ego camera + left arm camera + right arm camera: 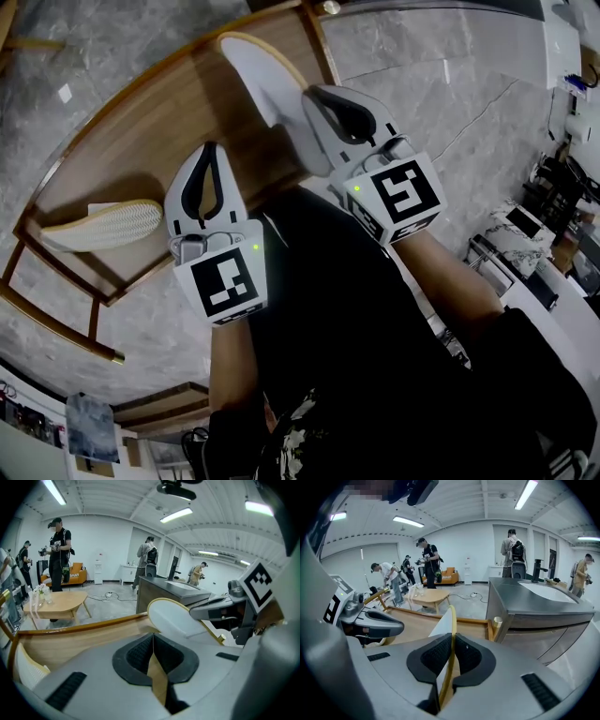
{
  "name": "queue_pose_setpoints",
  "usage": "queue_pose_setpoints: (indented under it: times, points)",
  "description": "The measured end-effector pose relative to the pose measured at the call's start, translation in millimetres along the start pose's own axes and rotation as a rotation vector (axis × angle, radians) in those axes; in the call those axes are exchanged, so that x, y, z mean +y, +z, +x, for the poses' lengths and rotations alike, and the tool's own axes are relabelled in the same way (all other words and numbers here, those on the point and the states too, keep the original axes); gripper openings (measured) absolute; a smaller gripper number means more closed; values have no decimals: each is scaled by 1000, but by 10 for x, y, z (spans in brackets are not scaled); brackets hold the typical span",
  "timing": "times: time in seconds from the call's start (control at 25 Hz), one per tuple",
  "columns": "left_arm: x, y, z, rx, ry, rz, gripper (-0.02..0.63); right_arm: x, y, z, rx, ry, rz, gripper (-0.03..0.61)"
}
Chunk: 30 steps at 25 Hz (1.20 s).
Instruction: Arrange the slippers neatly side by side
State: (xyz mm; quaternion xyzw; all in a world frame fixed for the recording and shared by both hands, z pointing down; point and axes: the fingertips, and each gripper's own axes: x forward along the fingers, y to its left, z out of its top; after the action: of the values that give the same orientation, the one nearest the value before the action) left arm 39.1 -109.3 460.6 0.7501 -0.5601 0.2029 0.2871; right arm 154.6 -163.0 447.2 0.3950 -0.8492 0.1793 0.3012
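One slipper [103, 225] lies sole up on the left end of the low wooden rack [141, 122]; it also shows at the left edge of the left gripper view, slipper [26, 670]. My right gripper [317, 101] is shut on the rim of the second slipper [258, 70], white inside with a tan edge, held tilted over the rack's far end. In the right gripper view that slipper [449, 634] runs edge-on between the pads. My left gripper [208, 150] hovers over the rack's middle, shut and empty. From it I see the held slipper [180, 618] and the right gripper [220, 613].
The rack has a brass-coloured frame and stands on a grey marble floor [441, 84]. A steel counter with a sink [543, 597] stands beyond it. A small wooden table [56, 603] and several people stand farther back in the room.
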Motion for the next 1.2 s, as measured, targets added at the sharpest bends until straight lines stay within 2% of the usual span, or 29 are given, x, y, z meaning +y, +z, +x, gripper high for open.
queue_pose_setpoints:
  times: [0.28, 0.4, 0.56, 0.68, 0.84, 1.2]
  points:
    - [-145, -11, 61, 5, -29, -14, 5, -234, -59, 13, -10, -79, 157, 20]
    - [-90, 10, 26, -10, -15, -13, 5, -202, -71, 51, -25, -95, 217, 20]
    - [38, -71, -51, 14, 13, -12, 5, -130, -148, 119, -21, -107, 256, 20]
    - [136, -100, -79, 21, 42, -16, 5, -110, -206, 192, -6, -110, 234, 20]
    - [216, -137, -111, 13, 68, -21, 5, -90, -258, 241, 1, -113, 153, 20]
    - [168, -100, -199, 5, 84, -23, 5, -103, -310, 276, 22, -100, 66, 20]
